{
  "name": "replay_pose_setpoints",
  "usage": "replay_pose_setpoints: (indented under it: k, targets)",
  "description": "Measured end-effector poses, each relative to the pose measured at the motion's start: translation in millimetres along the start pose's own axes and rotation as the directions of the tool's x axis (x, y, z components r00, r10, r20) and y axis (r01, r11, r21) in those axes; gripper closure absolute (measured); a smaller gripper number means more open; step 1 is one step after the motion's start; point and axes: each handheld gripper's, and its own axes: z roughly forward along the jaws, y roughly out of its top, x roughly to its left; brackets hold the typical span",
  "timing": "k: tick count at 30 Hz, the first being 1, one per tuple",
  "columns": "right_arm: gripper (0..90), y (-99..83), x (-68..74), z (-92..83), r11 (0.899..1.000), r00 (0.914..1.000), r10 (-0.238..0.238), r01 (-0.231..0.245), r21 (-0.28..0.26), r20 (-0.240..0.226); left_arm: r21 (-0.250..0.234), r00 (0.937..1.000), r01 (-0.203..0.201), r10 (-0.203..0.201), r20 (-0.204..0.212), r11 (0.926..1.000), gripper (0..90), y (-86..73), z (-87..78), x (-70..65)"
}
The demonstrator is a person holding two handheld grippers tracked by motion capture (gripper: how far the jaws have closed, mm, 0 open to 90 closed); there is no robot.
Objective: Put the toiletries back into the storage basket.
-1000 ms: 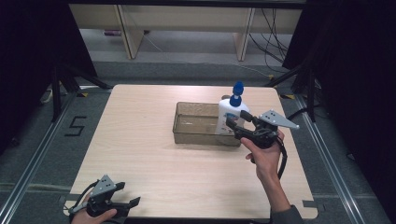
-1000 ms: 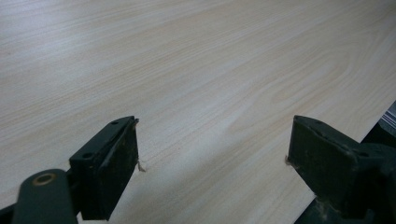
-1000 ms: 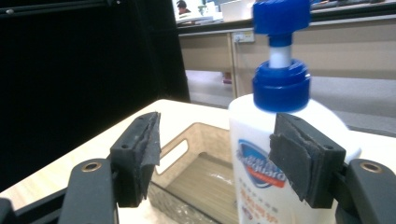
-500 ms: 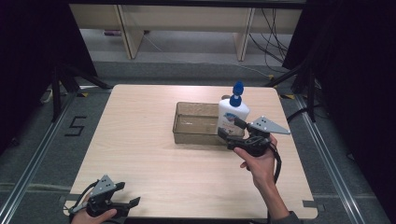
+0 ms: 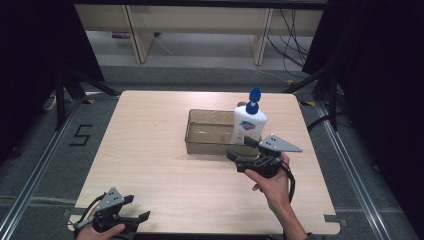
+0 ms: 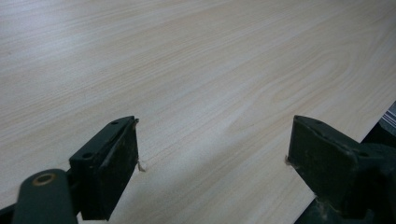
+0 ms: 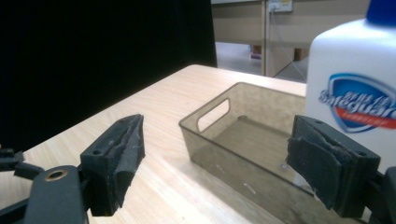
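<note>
A white soap bottle [image 5: 248,124] with a blue pump cap stands upright at the right end of a translucent brown bin [image 5: 207,134] on the wooden table [image 5: 150,145]. My right gripper [image 5: 240,148] hovers just in front of the bin, a little short of the bottle. Its jaws have just been opening and stand open with nothing between them. The right gripper view looks past the gripper [image 7: 215,154] at the bin [image 7: 219,121], with the bottle [image 7: 355,88] to the right. My left gripper [image 5: 138,207] rests open at the table's near left corner, over bare wood [image 6: 187,70].
The table's front edge runs close under the left gripper [image 6: 212,154]. Dark stands [image 5: 65,85] and cables [image 5: 320,80] flank the table, and a wooden shelf frame [image 5: 200,30] stands on the floor beyond its far edge.
My right gripper has drawn back from the bottle toward the table's front and sunk a little, its jaws now wider. The bottle stays upright in the bin. The left gripper has not moved.
</note>
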Motion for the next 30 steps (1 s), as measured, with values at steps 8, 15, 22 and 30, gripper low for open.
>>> replay_pose_setpoints:
  k: [8,15,22,30]
  targets:
    - [19.1,-10.4,5.8,1.7,1.0,0.9998,0.002,-0.001,0.02,-0.017,0.0,1.0,0.0,0.0,0.002,1.0,15.5,0.0,0.1,0.0]
    - [19.8,-19.2,11.7,4.5,0.999,0.9989,-0.018,0.02,0.038,-0.043,0.002,1.0,0.0,0.0,0.002,1.0,15.5,0.0,0.0,0.1]
    - [19.8,-26.9,17.7,4.4,0.998,0.9982,-0.022,0.025,0.057,-0.055,0.003,1.0,-0.001,0.001,0.002,1.0,15.5,0.0,0.1,0.0]
    - [19.8,-37.0,22.0,6.3,0.997,0.9968,-0.016,0.022,0.075,-0.078,0.003,1.0,0.001,-0.001,0.004,1.0,15.5,-0.1,0.4,-0.1]
